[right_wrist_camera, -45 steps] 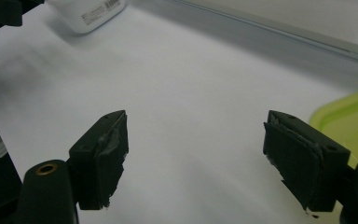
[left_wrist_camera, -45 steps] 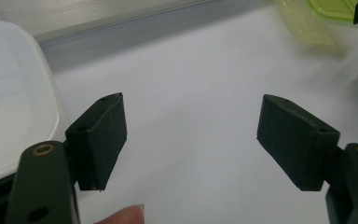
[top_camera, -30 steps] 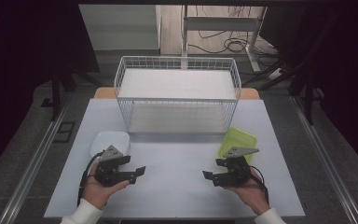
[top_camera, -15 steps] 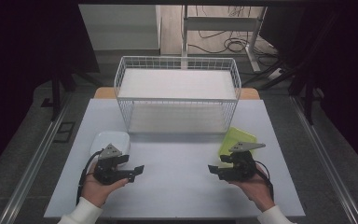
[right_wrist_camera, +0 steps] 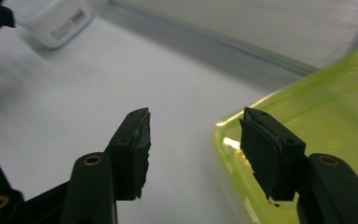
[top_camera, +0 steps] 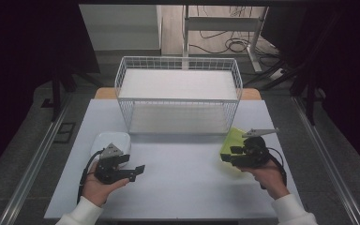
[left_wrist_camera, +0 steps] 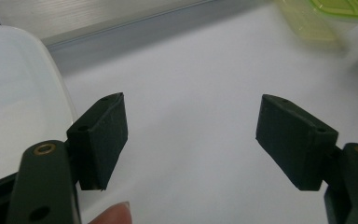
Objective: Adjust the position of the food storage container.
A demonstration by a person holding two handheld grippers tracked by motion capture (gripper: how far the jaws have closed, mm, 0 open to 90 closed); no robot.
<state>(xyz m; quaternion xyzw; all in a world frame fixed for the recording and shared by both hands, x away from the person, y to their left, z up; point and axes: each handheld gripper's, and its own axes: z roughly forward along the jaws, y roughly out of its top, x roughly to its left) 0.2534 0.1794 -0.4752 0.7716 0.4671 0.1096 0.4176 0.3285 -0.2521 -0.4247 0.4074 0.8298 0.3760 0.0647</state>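
Note:
A white lidded container (top_camera: 111, 142) (left_wrist_camera: 14, 98) (right_wrist_camera: 58, 21) lies at the front left of the white table (top_camera: 183, 183). My left gripper (top_camera: 138, 170) (left_wrist_camera: 191, 135) is just in front of it, open and empty, with the container's rim beside its left jaw. At the right sits a yellow-green container (top_camera: 231, 140) (right_wrist_camera: 317, 107) (left_wrist_camera: 328, 18). My right gripper (top_camera: 226, 155) (right_wrist_camera: 193, 149) is open at that container's near corner: one jaw hangs over the lid, the other over bare table.
A white wire basket (top_camera: 178, 95) stands across the back middle of the table. The table's edges drop to a grey floor with metal rails on both sides. Open table surface lies between the two grippers.
My right gripper has moved forward and right, up to the yellow-green container's corner. The left gripper has barely shifted.

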